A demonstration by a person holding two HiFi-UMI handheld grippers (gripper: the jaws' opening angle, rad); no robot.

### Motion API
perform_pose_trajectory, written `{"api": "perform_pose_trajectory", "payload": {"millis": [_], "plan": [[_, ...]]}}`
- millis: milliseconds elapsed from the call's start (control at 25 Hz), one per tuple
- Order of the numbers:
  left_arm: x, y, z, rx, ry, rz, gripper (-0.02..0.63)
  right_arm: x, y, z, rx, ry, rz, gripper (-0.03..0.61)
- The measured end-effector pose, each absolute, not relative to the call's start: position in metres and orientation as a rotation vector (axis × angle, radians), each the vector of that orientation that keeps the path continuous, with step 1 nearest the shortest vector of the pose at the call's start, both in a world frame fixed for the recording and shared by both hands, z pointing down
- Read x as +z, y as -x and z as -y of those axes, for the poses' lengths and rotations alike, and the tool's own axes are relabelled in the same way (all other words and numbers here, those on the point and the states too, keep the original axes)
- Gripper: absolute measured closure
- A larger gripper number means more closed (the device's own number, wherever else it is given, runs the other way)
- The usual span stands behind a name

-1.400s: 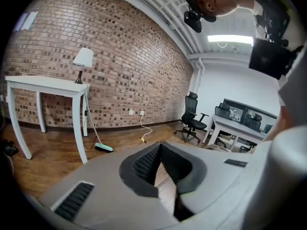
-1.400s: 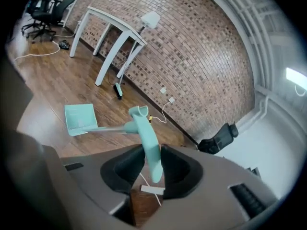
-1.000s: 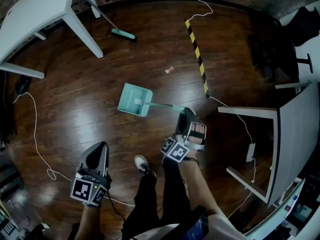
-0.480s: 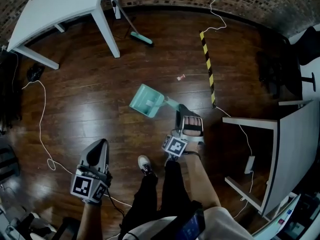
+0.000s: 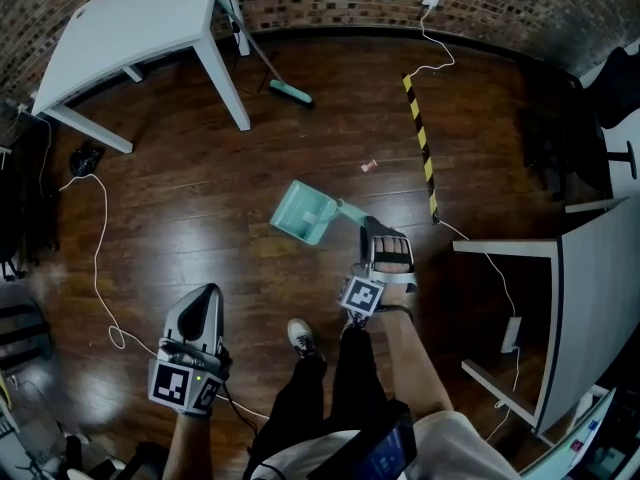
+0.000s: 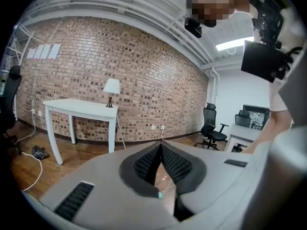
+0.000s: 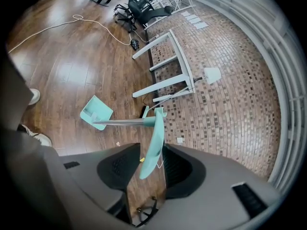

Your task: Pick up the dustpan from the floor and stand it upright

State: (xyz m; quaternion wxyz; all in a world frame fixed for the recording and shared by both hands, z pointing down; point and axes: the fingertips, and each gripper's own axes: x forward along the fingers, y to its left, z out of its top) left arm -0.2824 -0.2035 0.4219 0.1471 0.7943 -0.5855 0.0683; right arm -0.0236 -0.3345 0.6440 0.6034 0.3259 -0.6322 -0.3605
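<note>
Right gripper [image 7: 152, 166]: jaws have just been opening and now stand apart. The teal handle [image 7: 153, 143] of the dustpan [image 7: 96, 113] is between them, leaning on the pad at picture right with a clear gap to the other pad, so no clamp. From the handle the grey shaft [image 7: 120, 122] runs out to the dustpan's scoop end, low over the wood floor [image 5: 200, 198]; can't tell if it touches. Left gripper [image 6: 160, 147]: jaw tips together, nothing between them, held low and well apart from the dustpan. Versus a second ago in the head view: the shaft looks much shorter and the scoop sits closer to the right gripper. The view itself has shifted, so the white table [image 5: 130, 18], broom [image 5: 290, 93] and striped tape [image 5: 420, 133] sit lower in frame. The left gripper sits about where it was.
</note>
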Motion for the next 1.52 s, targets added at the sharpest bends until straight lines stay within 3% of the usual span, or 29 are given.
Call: {"api": "perform_pose_trajectory", "payload": {"millis": [280, 560, 1000, 1240, 1520], "plan": [[0.41, 0.251, 0.205, 0.191, -2.339, 1.612, 0.618, 0.622, 0.017, 0.324, -0.801, -0.835, 1.486, 0.422], [0.399, 0.237, 0.192, 0.242, -2.418, 1.631, 0.617, 0.576, 0.01, 0.305, -0.797, -0.95, 1.526, 0.574], [0.348, 0.242, 0.155, 0.097, -2.382, 1.669, 0.615, 0.457, -0.038, 0.26, -0.34, -1.372, 1.838, 0.575], [0.293, 0.232, 0.136, -0.089, -2.446, 1.645, 0.62, 0.352, -0.075, 0.228, -0.095, -1.672, 2.061, 0.581], [0.248, 0.211, 0.125, -0.052, -2.578, 1.594, 0.62, 0.25, -0.089, 0.201, 0.181, -1.815, 2.449, 0.583]]}}
